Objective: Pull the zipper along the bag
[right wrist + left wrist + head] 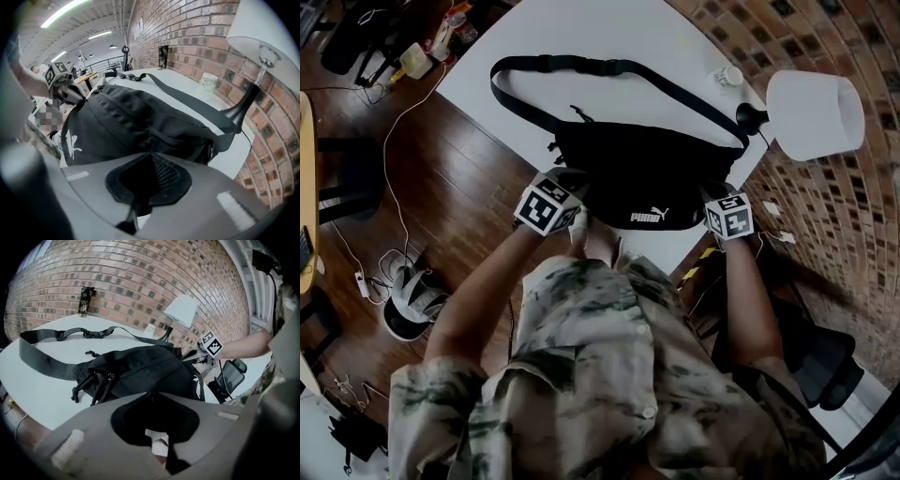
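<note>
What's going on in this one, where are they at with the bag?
A person stands at a white table with a gripper in each hand, both on a black Puma waist bag. The left gripper is shut on the bag's left end. The right gripper is shut on its right end, near the white lamp. The bag's strap lies looped across the table behind it. Whether either grip has the zipper pull can't be made out.
</note>
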`<state>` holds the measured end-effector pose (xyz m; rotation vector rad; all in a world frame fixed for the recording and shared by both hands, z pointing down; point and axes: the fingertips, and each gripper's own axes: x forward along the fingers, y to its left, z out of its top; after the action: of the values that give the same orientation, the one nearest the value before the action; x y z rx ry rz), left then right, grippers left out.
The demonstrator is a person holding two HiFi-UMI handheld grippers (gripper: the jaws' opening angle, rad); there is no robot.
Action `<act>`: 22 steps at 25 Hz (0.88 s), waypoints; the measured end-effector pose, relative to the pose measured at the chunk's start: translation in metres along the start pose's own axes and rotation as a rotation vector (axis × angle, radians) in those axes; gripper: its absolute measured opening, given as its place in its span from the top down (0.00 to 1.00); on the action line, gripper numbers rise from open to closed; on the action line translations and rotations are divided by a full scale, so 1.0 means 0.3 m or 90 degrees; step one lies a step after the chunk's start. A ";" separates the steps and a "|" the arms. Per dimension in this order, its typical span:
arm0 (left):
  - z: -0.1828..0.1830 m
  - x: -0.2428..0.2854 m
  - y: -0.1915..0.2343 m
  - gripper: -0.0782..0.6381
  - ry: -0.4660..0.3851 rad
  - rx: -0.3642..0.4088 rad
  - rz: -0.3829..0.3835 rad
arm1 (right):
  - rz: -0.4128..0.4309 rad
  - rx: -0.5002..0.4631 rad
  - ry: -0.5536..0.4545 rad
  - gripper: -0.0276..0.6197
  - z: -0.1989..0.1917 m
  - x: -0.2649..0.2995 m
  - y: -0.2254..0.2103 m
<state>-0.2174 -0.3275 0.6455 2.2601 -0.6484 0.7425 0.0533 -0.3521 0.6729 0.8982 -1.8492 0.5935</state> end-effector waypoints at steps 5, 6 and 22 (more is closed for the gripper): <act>0.011 -0.029 -0.002 0.84 -0.046 0.016 0.026 | -0.014 0.005 -0.068 0.87 0.013 -0.034 -0.001; 0.017 -0.038 -0.003 0.82 -0.062 0.016 0.038 | -0.016 0.011 -0.092 0.82 0.029 -0.063 0.003; -0.173 -0.560 -0.678 0.81 -0.266 0.040 0.215 | 0.048 0.030 -0.377 0.90 -0.318 -0.763 0.489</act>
<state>-0.2290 -0.1162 0.4794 2.4147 -1.2423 0.4431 0.0509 -0.1193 0.5031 1.1218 -2.4135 0.4431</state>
